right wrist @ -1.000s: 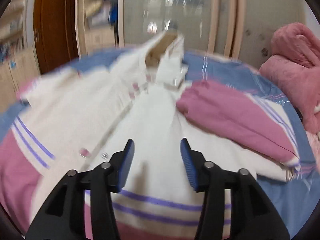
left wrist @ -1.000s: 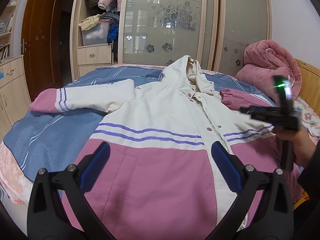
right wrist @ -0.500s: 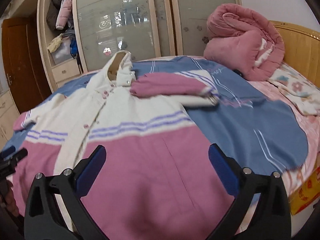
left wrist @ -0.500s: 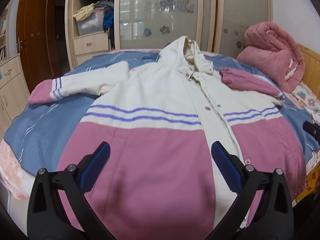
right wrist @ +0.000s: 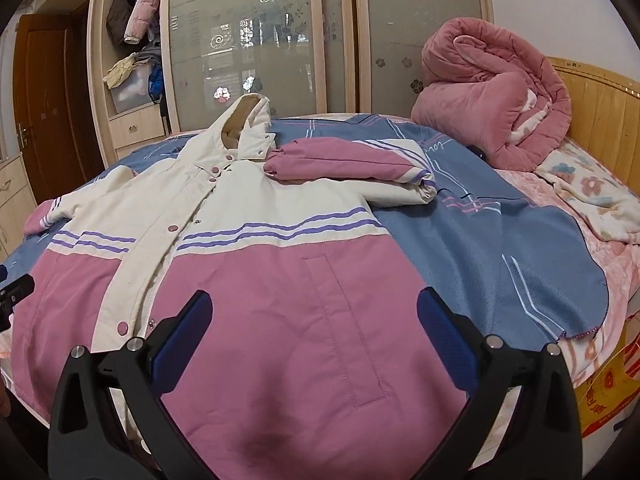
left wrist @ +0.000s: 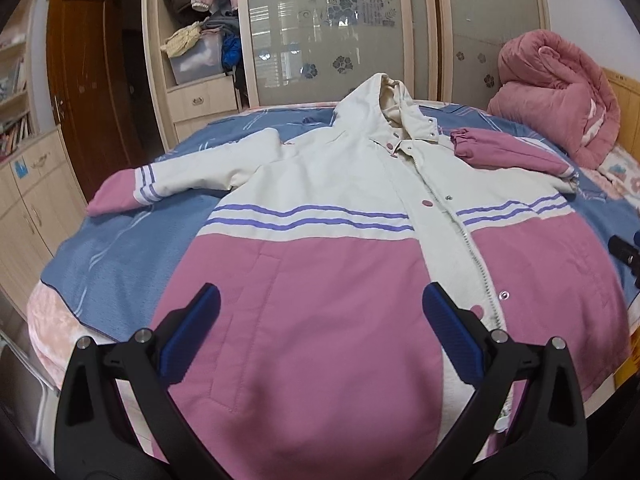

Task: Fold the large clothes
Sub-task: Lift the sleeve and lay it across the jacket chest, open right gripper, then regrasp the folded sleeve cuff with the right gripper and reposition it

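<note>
A large hooded jacket [left wrist: 320, 248], cream on top and pink below with purple stripes, lies front up on the bed; it also shows in the right wrist view [right wrist: 280, 280]. Its left sleeve [left wrist: 168, 180] lies spread out to the side. Its right sleeve [right wrist: 352, 164] is folded inward across the chest near the hood. My left gripper [left wrist: 320, 328] is open and empty above the pink hem on the left half. My right gripper [right wrist: 316, 328] is open and empty above the pink hem on the right half, near a pocket seam.
The bed has a blue blanket [right wrist: 500, 240] under the jacket. A rolled pink quilt [right wrist: 500, 92] lies by the wooden headboard [right wrist: 600, 92] at right. A wardrobe with glass sliding doors [left wrist: 328, 32] stands behind the bed. A wooden door [left wrist: 88, 80] and cabinets are at left.
Both grippers have drawn back from the jacket's upper part to its hem. The right gripper has opened wide, after laying the right sleeve folded across the chest.
</note>
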A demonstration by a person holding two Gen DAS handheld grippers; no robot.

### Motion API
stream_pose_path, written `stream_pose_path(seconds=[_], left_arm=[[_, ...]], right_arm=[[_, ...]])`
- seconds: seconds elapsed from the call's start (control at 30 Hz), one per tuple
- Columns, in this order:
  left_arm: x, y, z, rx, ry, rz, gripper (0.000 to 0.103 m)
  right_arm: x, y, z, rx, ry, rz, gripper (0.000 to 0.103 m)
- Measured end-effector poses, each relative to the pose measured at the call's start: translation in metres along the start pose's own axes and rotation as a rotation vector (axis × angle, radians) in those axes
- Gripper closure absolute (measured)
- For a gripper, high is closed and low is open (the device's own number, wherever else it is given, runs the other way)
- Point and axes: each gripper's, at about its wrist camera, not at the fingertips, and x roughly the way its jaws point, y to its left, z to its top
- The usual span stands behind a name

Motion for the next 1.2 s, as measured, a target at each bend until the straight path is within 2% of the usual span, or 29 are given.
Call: stream_pose_path(seconds=[0.2, 0.57, 0.83, 0.9, 1.03, 1.13, 1.2], left_arm=[[0.005, 0.003, -0.002, -0.01, 0.026, -0.02, 0.002], [0.005, 0.006, 0.002, -0.024, 0.029, -0.03, 0.002], [0.004, 0.011, 0.007, -0.067, 0.047, -0.092, 0.002], [0.004, 0.011, 0.008, -0.067, 0.044, -0.098, 0.002], [0.008, 0.014, 0.012, -0.077, 0.047, -0.091, 0.002], [0.012, 0.021, 0.016, -0.097, 0.049, -0.089, 0.002], [0.015, 0.026, 0.019, -0.103, 0.049, -0.077, 0.002]], right_arm=[[0.002, 0.002, -0.001, -0.001, -0.001, 0.0, 0.001], [0.008, 0.003, -0.001, 0.003, 0.012, -0.004, 0.001], [0.014, 0.011, 0.004, -0.042, 0.01, -0.036, 0.001], [0.015, 0.017, 0.013, -0.093, -0.001, -0.057, 0.001], [0.037, 0.043, 0.047, -0.333, -0.006, -0.114, 0.001], [0.087, 0.076, 0.074, -0.597, 0.074, -0.18, 0.001], [0.12, 0.094, 0.086, -0.713, 0.1, -0.207, 0.001]])
